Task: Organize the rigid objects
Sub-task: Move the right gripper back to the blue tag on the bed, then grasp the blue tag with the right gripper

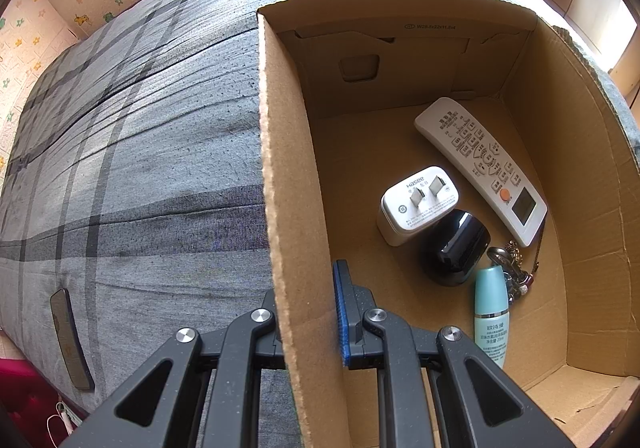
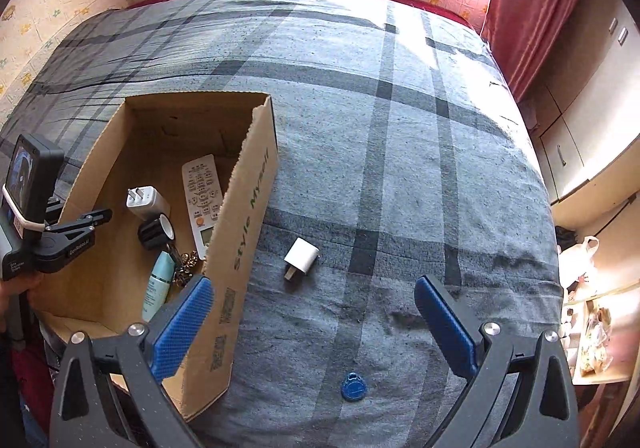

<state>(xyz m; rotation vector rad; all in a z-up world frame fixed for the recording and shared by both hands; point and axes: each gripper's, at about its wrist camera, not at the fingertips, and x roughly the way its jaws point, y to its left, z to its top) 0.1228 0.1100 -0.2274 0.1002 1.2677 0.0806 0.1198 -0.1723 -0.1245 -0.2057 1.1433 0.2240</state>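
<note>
A cardboard box [image 2: 248,216] sits on the bed. Inside lie a white remote [image 1: 480,168], a white Hasee charger [image 1: 416,204], a black glossy object [image 1: 456,248], a teal bottle [image 1: 491,312] and a key bunch [image 1: 514,268]. My left gripper [image 1: 308,320] is shut on the box's left wall [image 1: 288,208]; it also shows in the right wrist view [image 2: 96,220]. My right gripper [image 2: 312,312] is open and empty above the blanket, a small white charger [image 2: 301,257] just beyond it and a blue tag [image 2: 353,387] below it.
A grey plaid blanket [image 2: 400,128] covers the bed. A dark phone [image 1: 70,340] lies near the bed's left edge. A red curtain [image 2: 532,8] and cabinets [image 2: 580,136] stand at the right, with a cluttered shelf [image 2: 592,328] beside the bed.
</note>
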